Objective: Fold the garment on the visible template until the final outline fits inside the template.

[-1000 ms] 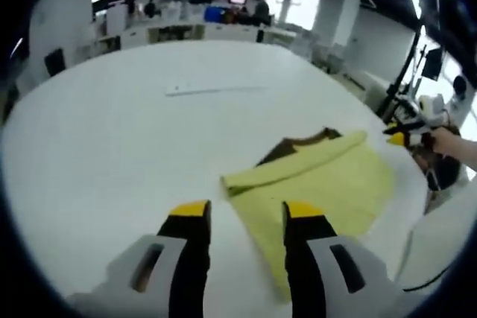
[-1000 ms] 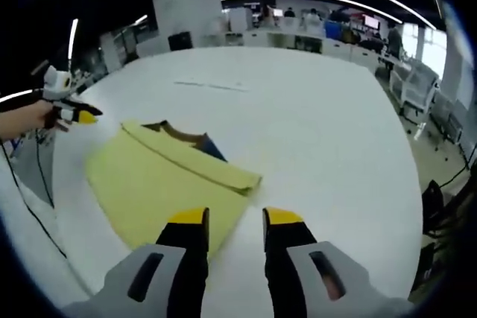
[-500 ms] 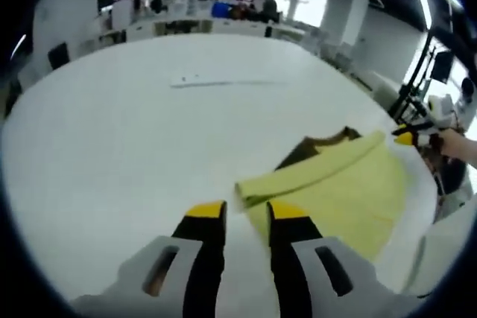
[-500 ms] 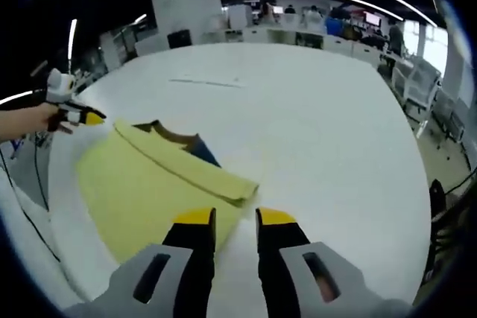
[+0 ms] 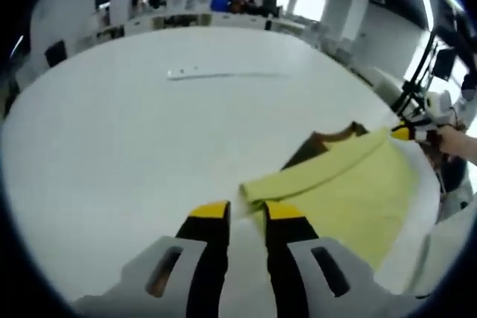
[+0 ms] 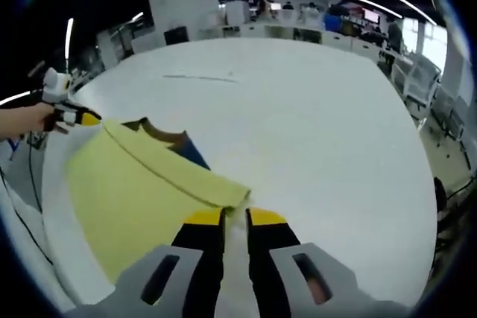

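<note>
White and broad, the desk (image 5: 134, 132) ran back toward an open office of distant workstations under strip lights. On it lay the garment (image 5: 350, 188), a yellow piece folded over on itself, with a rolled fold edge facing the cameras and a darker brown and blue patch (image 6: 175, 143) showing beyond that fold.

In the left gripper view the left claw (image 5: 247, 209) sat at the near corner of the fold, its jaws drawn close together around the corner; a real pinch on cloth could not be confirmed. In the right gripper view the right claw (image 6: 235, 217) met the opposite corner, jaws nearly touching, and whether it held fabric was likewise unclear.

The cloth looked light, soft and limp, likely to sag and slide on the smooth top, so the fold corners seemed the sensible places to grip. No template outline could be made out, and the garment's far edge ran past the desk's curve.
</note>
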